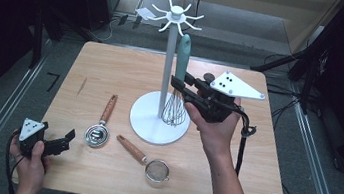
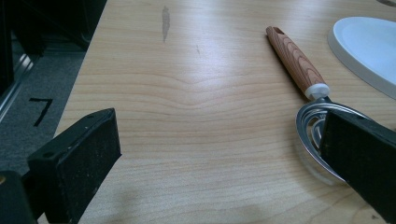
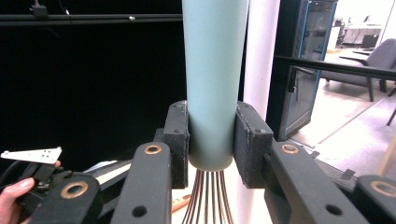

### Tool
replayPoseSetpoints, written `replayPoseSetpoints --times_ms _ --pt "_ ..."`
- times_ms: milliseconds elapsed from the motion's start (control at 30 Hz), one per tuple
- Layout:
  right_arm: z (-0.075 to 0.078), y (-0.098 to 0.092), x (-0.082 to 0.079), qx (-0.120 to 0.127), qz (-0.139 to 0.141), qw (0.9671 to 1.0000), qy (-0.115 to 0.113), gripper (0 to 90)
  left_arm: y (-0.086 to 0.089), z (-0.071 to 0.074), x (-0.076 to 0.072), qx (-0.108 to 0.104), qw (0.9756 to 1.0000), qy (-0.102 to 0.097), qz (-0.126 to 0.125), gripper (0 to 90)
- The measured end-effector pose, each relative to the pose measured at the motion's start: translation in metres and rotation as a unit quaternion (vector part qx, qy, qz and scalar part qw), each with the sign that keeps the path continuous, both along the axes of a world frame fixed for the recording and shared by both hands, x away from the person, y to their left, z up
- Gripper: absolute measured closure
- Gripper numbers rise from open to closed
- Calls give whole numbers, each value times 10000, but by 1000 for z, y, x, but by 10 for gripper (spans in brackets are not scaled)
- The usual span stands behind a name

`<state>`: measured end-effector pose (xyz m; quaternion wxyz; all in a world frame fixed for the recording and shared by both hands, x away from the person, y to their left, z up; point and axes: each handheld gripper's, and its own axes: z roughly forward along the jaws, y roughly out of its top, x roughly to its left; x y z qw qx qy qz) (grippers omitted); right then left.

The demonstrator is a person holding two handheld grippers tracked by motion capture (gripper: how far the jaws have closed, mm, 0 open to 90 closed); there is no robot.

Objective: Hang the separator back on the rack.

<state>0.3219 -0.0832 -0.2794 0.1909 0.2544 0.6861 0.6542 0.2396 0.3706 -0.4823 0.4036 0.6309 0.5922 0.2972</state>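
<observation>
The right gripper (image 1: 178, 83) is clamped on the lower end of the pale green handle of a whisk (image 1: 180, 78), holding it upright just beside the white pole of the utensil stand (image 1: 159, 120), wires hanging over the stand's round base. The left gripper (image 1: 67, 139) rests at the table's (image 1: 114, 64) near left corner, jaws spread with nothing between them, close to a wooden-handled scoop (image 1: 99, 129). I can make out no brand or readable lettering on any of these.

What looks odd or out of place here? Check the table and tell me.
Nothing spilled or broken. One dark streak mars the table top at its far left. The whisk stands upright in the right tool, beside the stand.
</observation>
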Motion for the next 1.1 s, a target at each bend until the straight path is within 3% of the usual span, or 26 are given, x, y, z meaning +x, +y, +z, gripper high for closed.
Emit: replayPoseSetpoints --times_ms 733,1100 --pt "5 12 10 -106 -247 9995 155 708 0 0 1 12 10000 40 -7 0" --pt "1 14 14 -91 -360 9993 94 707 -1 0 1 14 10000 35 9 0"
